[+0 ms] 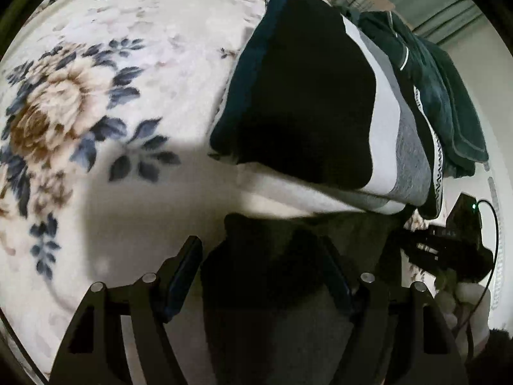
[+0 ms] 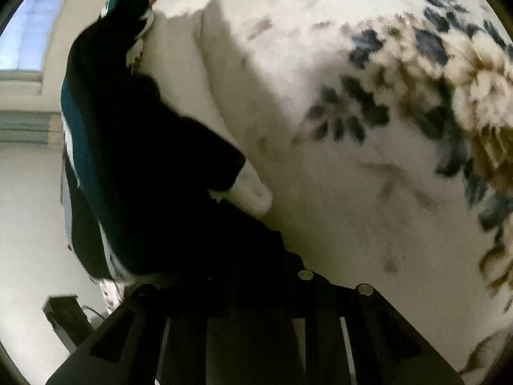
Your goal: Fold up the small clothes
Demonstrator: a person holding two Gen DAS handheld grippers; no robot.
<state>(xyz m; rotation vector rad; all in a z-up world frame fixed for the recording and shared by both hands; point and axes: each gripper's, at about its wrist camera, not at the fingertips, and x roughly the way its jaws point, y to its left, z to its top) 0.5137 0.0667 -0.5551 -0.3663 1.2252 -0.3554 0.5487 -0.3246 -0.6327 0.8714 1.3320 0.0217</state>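
Observation:
A stack of folded small clothes (image 1: 307, 102) lies on the floral blanket (image 1: 105, 96), black piece on top, white and grey layers below. My left gripper (image 1: 259, 266) has its fingers spread, with a dark garment (image 1: 272, 243) lying between them at the stack's near edge. The other gripper (image 1: 449, 243) shows at the right with a hand. In the right wrist view my right gripper (image 2: 243, 256) is shut on the dark garment (image 2: 154, 160), which hangs up and left beside the white layer (image 2: 253, 192).
A crumpled dark green cloth (image 1: 449, 102) lies behind the stack. The blanket (image 2: 368, 128) spreads wide to the right in the right wrist view. A wall and window (image 2: 29, 32) lie at the left.

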